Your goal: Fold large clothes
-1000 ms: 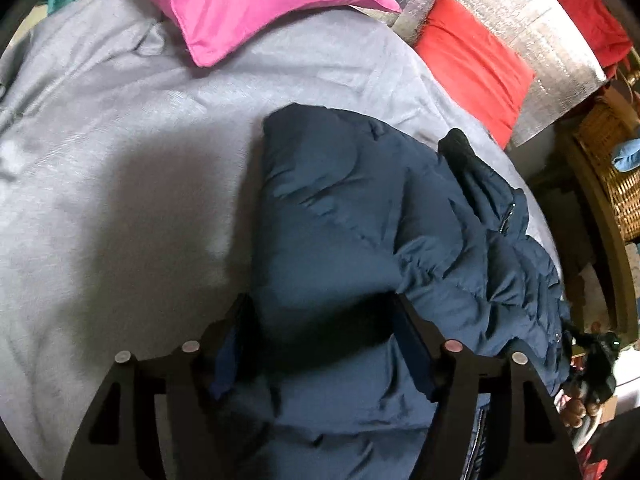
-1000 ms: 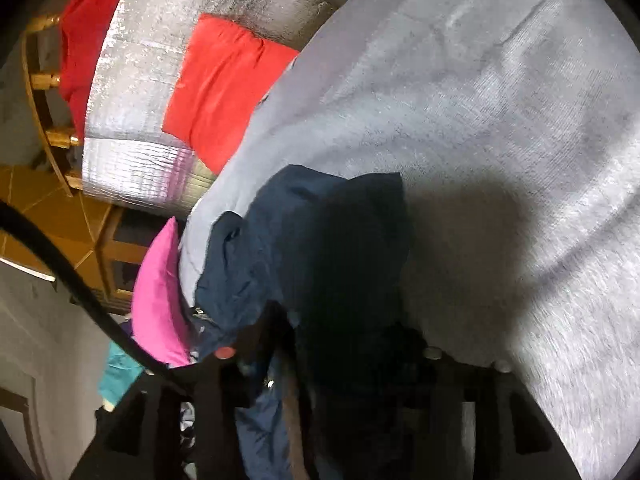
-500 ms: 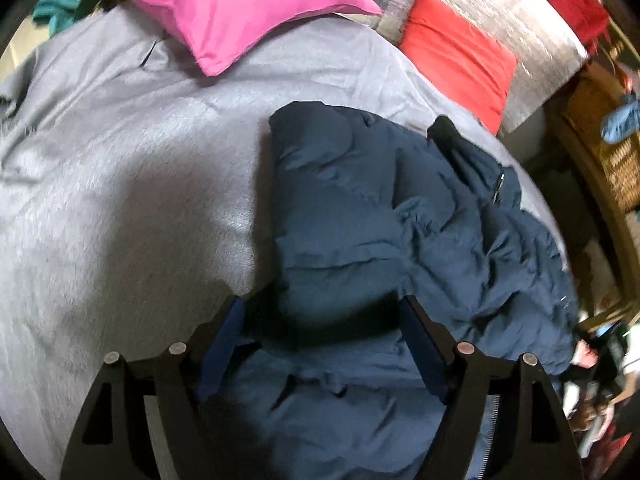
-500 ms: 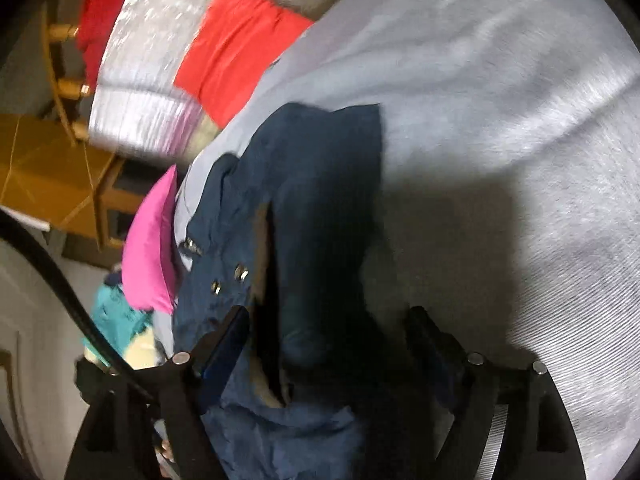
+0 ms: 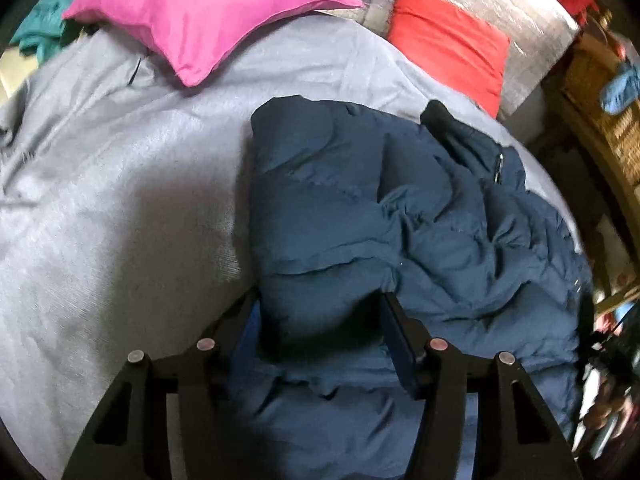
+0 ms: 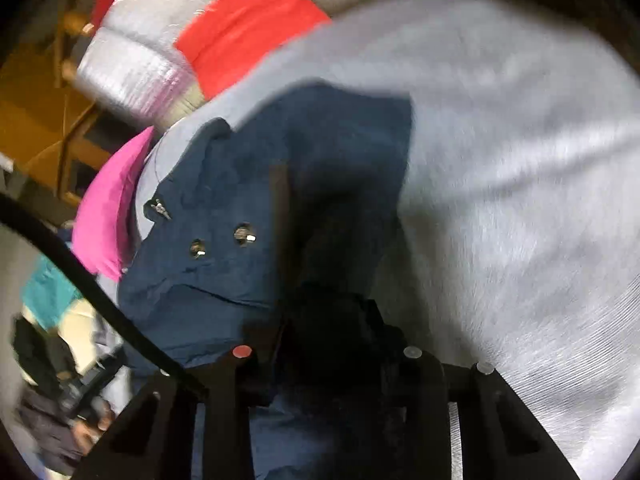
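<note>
A navy puffer jacket (image 5: 360, 208) lies crumpled on the grey bed cover (image 5: 120, 200), its bulk toward the right edge. My left gripper (image 5: 320, 320) straddles a thick fold at the jacket's near edge. Its jaws are closing, and the fabric fills the gap and touches both pads. In the blurred right wrist view the jacket (image 6: 224, 280) shows two metal snaps and a zip pull. My right gripper (image 6: 328, 320) is closing on a dark bunch of that jacket, and the cloth hides its fingertips.
A pink pillow (image 5: 208, 12), a red cushion (image 5: 448, 36) and a silver quilted mat (image 5: 532, 8) lie at the bed's far side. A wicker basket (image 5: 600, 92) and wooden furniture stand to the right. The grey bed cover (image 6: 500, 160) spreads to the right of the jacket.
Both views have rolled and shifted slightly. The left jaws widened, then narrowed on the fold. The right jaws drew in on the bunched cloth, and the jacket's snaps came into view.
</note>
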Demonstrator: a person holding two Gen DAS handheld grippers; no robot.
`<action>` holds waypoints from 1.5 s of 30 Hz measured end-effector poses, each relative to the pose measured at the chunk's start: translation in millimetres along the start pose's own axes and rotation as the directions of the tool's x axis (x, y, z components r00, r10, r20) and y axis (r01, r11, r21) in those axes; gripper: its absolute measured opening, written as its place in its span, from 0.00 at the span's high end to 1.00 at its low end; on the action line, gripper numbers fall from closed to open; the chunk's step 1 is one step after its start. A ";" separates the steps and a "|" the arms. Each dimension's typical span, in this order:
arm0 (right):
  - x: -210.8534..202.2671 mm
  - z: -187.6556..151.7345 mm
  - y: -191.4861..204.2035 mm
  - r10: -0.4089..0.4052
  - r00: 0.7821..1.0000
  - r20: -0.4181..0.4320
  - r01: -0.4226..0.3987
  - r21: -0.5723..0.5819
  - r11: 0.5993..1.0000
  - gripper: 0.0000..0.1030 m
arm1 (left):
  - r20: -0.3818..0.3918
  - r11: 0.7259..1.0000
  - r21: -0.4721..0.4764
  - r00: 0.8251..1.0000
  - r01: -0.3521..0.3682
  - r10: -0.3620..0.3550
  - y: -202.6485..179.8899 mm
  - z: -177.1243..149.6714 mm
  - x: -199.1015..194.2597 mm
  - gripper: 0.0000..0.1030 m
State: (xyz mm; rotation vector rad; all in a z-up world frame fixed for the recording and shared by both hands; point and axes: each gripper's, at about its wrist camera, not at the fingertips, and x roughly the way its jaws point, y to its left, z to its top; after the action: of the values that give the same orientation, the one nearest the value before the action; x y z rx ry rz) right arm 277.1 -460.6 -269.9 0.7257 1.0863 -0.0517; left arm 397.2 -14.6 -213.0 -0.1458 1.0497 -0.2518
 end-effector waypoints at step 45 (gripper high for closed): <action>24.1 -37.9 100.5 0.010 0.998 -0.060 -0.025 -0.265 0.964 0.57 | 0.036 0.945 0.316 0.996 -0.085 0.077 -120.2 -37.9 9.5 0.24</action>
State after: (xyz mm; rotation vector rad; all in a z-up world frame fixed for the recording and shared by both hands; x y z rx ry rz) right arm 297.2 -354.5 -248.1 0.4973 1.1161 0.1292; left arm 352.4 -132.8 -210.9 0.1846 0.9769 -0.3401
